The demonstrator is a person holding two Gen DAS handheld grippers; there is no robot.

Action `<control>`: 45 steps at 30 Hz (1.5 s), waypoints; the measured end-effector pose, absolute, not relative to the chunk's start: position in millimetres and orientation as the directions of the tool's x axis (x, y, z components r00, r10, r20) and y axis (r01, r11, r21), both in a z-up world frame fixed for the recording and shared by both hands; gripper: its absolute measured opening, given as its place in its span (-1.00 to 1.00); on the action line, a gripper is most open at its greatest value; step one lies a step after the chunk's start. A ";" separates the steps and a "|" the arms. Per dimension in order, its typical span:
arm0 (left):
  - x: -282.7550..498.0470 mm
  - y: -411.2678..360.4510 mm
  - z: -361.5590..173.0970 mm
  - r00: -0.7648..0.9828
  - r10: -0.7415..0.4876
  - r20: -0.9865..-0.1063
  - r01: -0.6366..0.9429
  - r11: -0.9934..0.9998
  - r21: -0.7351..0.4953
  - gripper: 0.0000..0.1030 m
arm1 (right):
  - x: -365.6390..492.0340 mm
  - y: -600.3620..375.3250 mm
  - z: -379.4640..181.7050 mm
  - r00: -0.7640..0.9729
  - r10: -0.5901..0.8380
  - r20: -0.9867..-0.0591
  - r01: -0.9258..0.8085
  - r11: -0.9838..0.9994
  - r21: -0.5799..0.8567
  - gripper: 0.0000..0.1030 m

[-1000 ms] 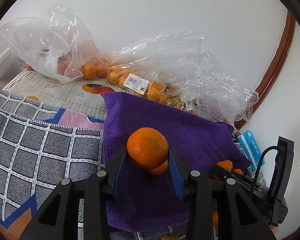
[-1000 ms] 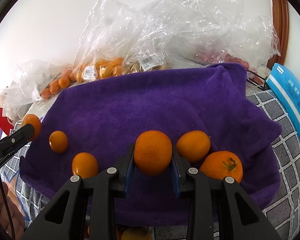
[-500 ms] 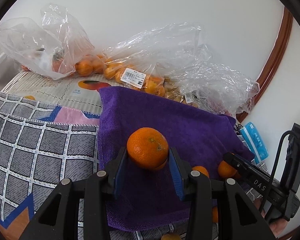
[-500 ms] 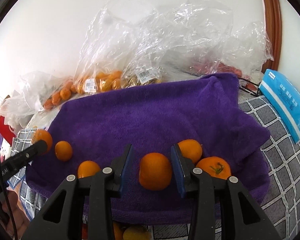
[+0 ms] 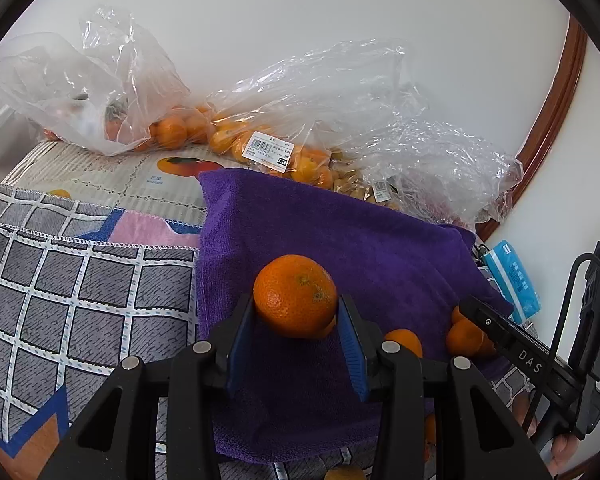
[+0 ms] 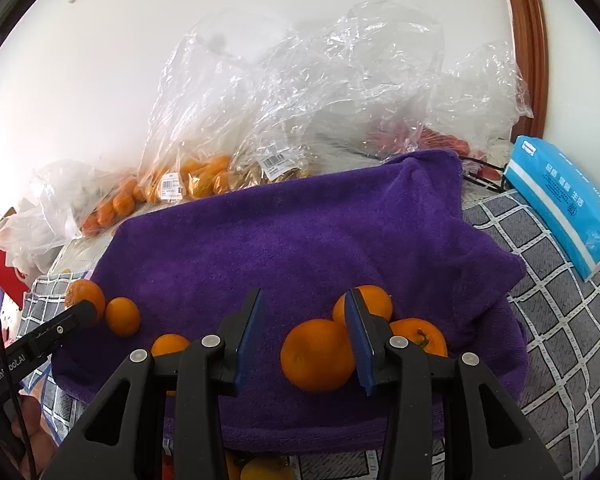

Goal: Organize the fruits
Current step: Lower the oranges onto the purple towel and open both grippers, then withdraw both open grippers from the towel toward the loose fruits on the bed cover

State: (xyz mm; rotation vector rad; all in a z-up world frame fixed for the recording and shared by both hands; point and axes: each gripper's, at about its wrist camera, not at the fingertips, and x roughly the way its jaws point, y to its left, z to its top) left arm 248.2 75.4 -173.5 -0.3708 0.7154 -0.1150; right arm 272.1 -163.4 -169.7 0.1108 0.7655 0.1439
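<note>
On the purple towel (image 6: pixel 300 236), spread over a grey checked cloth (image 5: pixel 80 292) that covers the surface: five loose oranges.

- Three oranges grouped at the towel's near right corner; the front one, the released orange (image 6: pixel 318 354), lies on the towel between the fingers of the right claw (image 6: pixel 304 336), whose blue pads stand apart, the right pad close beside it.
- Two small oranges at the towel's near left part (image 6: pixel 123 316).
- Held orange (image 5: pixel 295 295): clamped between the pads of the left claw (image 5: pixel 296 340), raised above the towel's near left part.

Behind the towel, against a white wall (image 5: pixel 300 20): clear plastic bags (image 6: pixel 284 92) with price labels, holding small orange fruit (image 5: pixel 172 132).

Right of the towel: blue tissue pack (image 6: pixel 560 204) on the checked cloth. Beyond it, a brown wooden frame (image 6: pixel 524 40) on the wall.

Left of the towel, past the cloth's edge: printed fruit box (image 5: pixel 112 176).
</note>
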 end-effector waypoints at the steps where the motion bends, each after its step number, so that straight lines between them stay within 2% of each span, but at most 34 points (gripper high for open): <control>1: 248.2 75.5 -173.2 0.752 -0.231 -0.618 -0.022 0.927 -0.374 -0.24 | 271.8 -163.9 -168.9 0.715 0.170 -0.678 -0.088 0.984 0.153 -0.20; 7: 245.4 76.6 -170.7 0.762 -0.235 -0.604 -0.020 0.923 -0.384 -0.24 | 269.0 -171.6 -164.1 0.740 0.161 -0.653 -0.065 0.983 0.169 -0.15; 11: 239.2 76.2 -163.3 0.788 -0.234 -0.569 -0.002 0.924 -0.384 -0.11 | 270.2 -176.7 -164.0 0.738 0.176 -0.652 -0.058 0.978 0.199 -0.14; 15: 234.5 73.5 -157.9 0.805 -0.240 -0.543 0.019 0.924 -0.381 -0.07 | 267.5 -175.5 -161.7 0.750 0.169 -0.639 -0.060 0.980 0.189 -0.11; 29: 231.5 76.0 -155.1 0.831 -0.190 -0.522 -0.025 0.925 -0.378 -0.07 | 260.6 -176.9 -155.3 0.793 0.114 -0.598 -0.030 0.988 0.149 -0.06; 45: 226.3 77.1 -149.2 0.850 -0.141 -0.507 -0.059 0.932 -0.357 -0.07 | 257.8 -186.0 -147.6 0.793 0.140 -0.593 -0.013 0.977 0.213 -0.06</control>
